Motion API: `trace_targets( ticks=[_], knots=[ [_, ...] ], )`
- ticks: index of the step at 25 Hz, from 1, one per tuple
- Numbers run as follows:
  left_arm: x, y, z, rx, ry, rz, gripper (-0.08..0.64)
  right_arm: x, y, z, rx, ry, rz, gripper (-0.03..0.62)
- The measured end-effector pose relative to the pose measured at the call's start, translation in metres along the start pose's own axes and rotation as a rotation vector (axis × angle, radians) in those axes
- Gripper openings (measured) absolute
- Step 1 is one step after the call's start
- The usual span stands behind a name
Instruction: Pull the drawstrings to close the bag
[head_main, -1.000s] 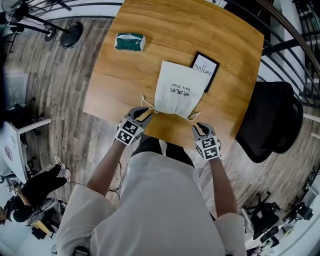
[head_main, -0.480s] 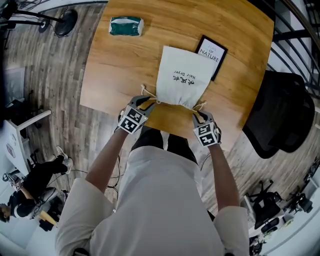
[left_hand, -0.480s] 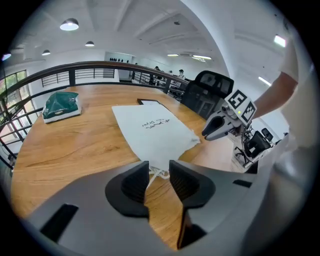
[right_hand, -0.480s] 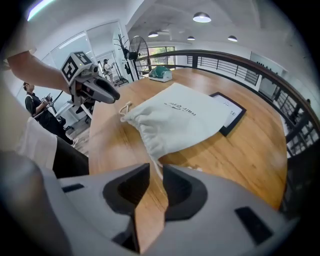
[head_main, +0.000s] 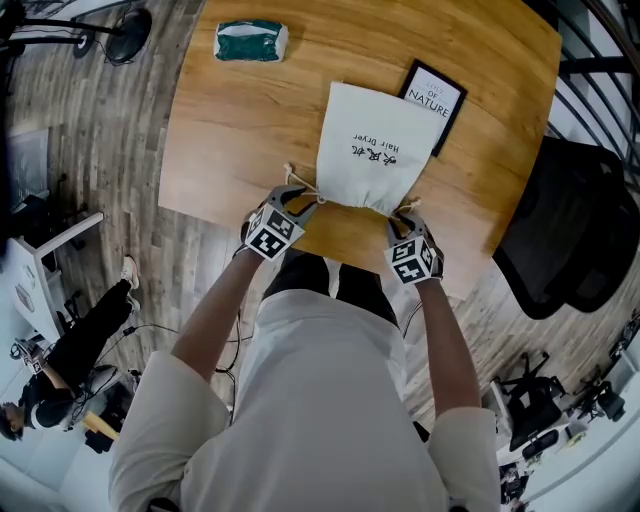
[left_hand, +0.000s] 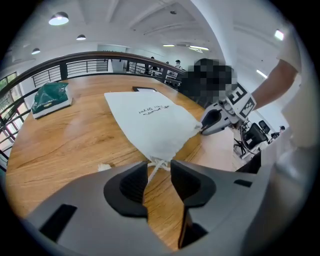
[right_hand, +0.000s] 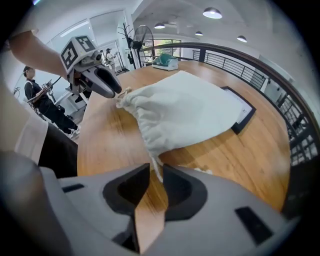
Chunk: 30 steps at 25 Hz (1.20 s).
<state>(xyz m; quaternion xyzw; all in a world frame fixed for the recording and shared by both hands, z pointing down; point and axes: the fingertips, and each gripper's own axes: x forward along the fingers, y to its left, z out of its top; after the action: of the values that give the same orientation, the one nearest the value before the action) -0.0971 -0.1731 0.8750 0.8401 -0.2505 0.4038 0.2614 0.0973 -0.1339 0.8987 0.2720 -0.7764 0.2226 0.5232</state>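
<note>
Step in hand: judged to be the approach to the cords. Both grippers are set at the mouth of the bag and no pull has begun.
Bag: the white bag (head_main: 375, 150) lies flat on the bench (head_main: 240, 130). Its gathered mouth points to 6 o'clock, at the person's edge, and looks only partly cinched.
Left gripper: the left gripper (head_main: 296, 200) sits at the mouth's 8 o'clock corner. Its fingers (left_hand: 190, 182) stand apart and have just been opening. The left drawstring (left_hand: 154, 167) runs between them, unpinched.
Right gripper: the right gripper (head_main: 405, 213) sits at the mouth's 4 o'clock corner. Its fingers (right_hand: 180, 187) stand a little apart. The right drawstring (right_hand: 157, 169) hangs into the gap and, as far as can be seen, is not clamped.
Seating the cords: each cord should lie deep between the pads before closing. It should sit close to the channel but clear of the cloth, so that only cord is caught.
Pull: probably best outward, left toward 9 o'clock and right toward 3 o'clock. An even pull should gather the mouth without sliding the bag.
Risk: a thin cord may slip out of a shallow pinch, and an uneven pull could drag the bag sideways.
Nearby: a framed print (head_main: 440, 95) lies at the bag's 1 o'clock, partly under its far corner. A green packet (head_main: 250, 40) lies at 10 o'clock, well apart. Neither seems to be in the way.
</note>
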Motion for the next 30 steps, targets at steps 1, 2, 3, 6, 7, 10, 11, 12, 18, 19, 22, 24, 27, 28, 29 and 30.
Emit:
trace_targets(
  ticks=[1, 2, 3, 6, 7, 10, 11, 12, 18, 19, 22, 24, 27, 28, 29, 30],
  knots=[
    [0.001, 0.000, -0.001, 0.001, 0.005, -0.001, 0.140, 0.002, 0.001, 0.000, -0.011, 0.003, 0.001, 0.067],
    [0.002, 0.000, -0.002, 0.003, 0.009, 0.000, 0.140, 0.003, 0.001, 0.000, -0.020, 0.005, 0.000, 0.067],
    [0.003, 0.000, -0.003, 0.006, 0.012, 0.002, 0.141, 0.003, 0.001, 0.000, -0.027, 0.006, -0.002, 0.067],
    [0.005, 0.000, -0.004, 0.017, 0.023, 0.007, 0.143, 0.006, 0.001, -0.001, -0.033, 0.010, -0.009, 0.067],
    [0.005, 0.001, -0.005, 0.019, 0.027, 0.009, 0.144, 0.007, 0.001, 0.000, -0.031, 0.009, -0.011, 0.067],
    [0.007, 0.004, -0.006, 0.016, 0.032, 0.012, 0.147, 0.007, 0.001, 0.001, -0.004, 0.000, -0.018, 0.067],
    [0.008, 0.004, -0.006, 0.016, 0.036, 0.011, 0.147, 0.006, 0.000, 0.001, 0.012, -0.004, -0.020, 0.067],
    [0.010, 0.003, -0.007, 0.018, 0.041, 0.009, 0.147, 0.006, 0.000, 0.001, 0.029, -0.008, -0.022, 0.067],
    [0.021, 0.005, -0.016, 0.032, 0.098, 0.047, 0.143, 0.006, -0.003, 0.001, 0.087, -0.021, -0.046, 0.067],
    [0.022, 0.007, -0.016, 0.034, 0.103, 0.063, 0.129, 0.006, -0.003, 0.001, 0.091, -0.021, -0.048, 0.067],
    [0.023, 0.016, -0.016, 0.036, 0.110, 0.122, 0.053, 0.007, -0.004, 0.002, 0.099, -0.018, -0.053, 0.066],
    [0.022, 0.021, -0.016, 0.042, 0.121, 0.148, 0.009, 0.007, -0.004, 0.002, 0.098, -0.013, -0.060, 0.056],
    [0.022, 0.022, -0.016, 0.055, 0.133, 0.162, -0.006, 0.007, -0.002, 0.000, 0.098, 0.001, -0.084, 0.006],
    [0.021, 0.022, -0.016, 0.050, 0.131, 0.167, -0.006, 0.007, -0.003, -0.001, 0.106, 0.005, -0.096, 0.005],
    [0.019, 0.022, -0.016, 0.042, 0.127, 0.174, -0.006, 0.006, -0.004, -0.001, 0.117, 0.004, -0.107, 0.003],
    [0.016, 0.022, -0.015, 0.034, 0.119, 0.183, -0.006, 0.004, -0.005, -0.002, 0.128, 0.000, -0.119, 0.003]
  ],
)
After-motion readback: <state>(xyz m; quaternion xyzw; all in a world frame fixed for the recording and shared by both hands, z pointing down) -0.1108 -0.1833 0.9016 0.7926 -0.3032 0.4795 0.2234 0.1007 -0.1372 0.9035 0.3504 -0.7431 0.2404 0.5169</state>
